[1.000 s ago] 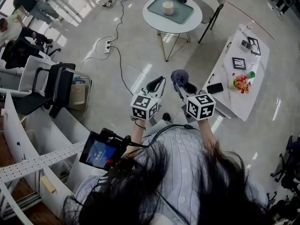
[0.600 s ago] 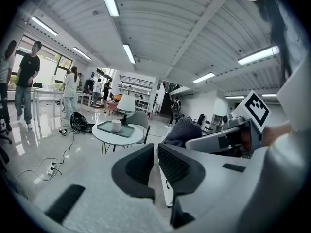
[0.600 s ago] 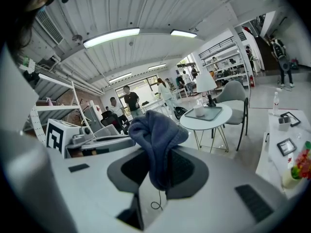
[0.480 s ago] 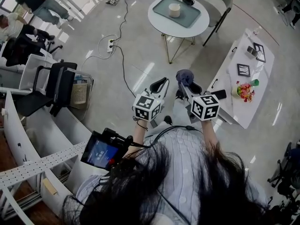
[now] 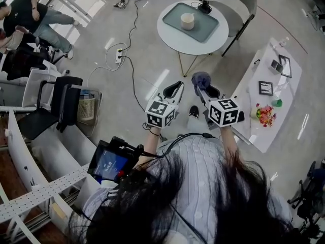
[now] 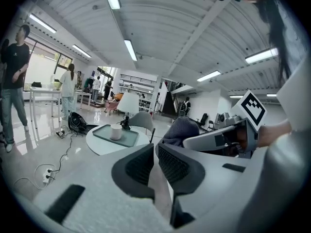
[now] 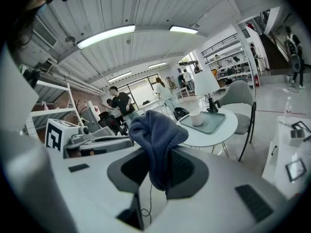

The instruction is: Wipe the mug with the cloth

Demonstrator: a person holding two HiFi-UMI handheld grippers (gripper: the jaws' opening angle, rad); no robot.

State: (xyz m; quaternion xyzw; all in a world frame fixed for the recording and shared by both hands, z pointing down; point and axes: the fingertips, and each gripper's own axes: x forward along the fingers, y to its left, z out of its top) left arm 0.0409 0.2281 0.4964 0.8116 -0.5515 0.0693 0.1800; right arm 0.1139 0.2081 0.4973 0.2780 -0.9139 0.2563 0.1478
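Wiping is not yet begun. The cloth (image 5: 201,79) is pinched in the right gripper (image 5: 203,89), lower centre of the head view; in the right gripper view the jaws are closed on a blue bunch of cloth (image 7: 155,135) that spills over the top of them. The left gripper (image 5: 175,87) is held just beside it. Its jaws are brought together with only a thin slit between the pads, and nothing is held.

The mug (image 5: 187,20) is seen at upper centre of the head view, well apart from both grippers and not touched. What is left, as judged: the mug is to be reached, probably steadied by the free gripper, and then rubbed with the cloth.

Containers: the mug is set upright on a grey-green tray (image 5: 203,22) on the round table (image 5: 175,32). Nothing else is seen in the tray. A small dark lamp (image 5: 204,5) is at its far corner, on or off the tray cannot be told. The mug's inside cannot be made out.
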